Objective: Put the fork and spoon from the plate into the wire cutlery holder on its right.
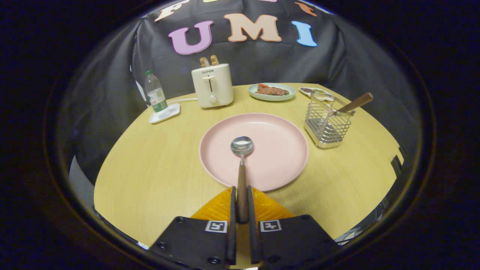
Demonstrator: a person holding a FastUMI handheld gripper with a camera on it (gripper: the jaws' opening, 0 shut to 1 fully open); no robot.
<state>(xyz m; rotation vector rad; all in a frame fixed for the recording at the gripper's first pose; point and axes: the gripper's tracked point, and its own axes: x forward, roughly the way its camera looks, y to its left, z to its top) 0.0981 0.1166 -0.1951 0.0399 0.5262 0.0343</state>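
The round wooden counter [150, 180] takes up most of the scene. Sitting in the middle of it, just ahead of the gripper, is the big pink plate [277, 150]. At about 1 o'clock from the plate stands the wire cutlery holder [328, 125], upright, with a brown-handled utensil, I'd guess the fork [354, 104], already leaning in it, handle poking out toward 2 o'clock.

Further back at 11 o'clock there's a cream toaster [212, 85] with toast sticking out, and left of it a water bottle [155, 93] on a little white tray [165, 113]. At 12 o'clock, a green dish with some food [272, 91], plus a small dish [313, 90] beside it.

Now the gripper [242, 195]: it's level and pointing straight at 12 o'clock, and both fingers [232, 210] are clamped on the wooden handle of the spoon [242, 157]. The spoon runs straight out from between them, bowl over the plate's centre; can't tell if it's touching the plate or lifted a bit.
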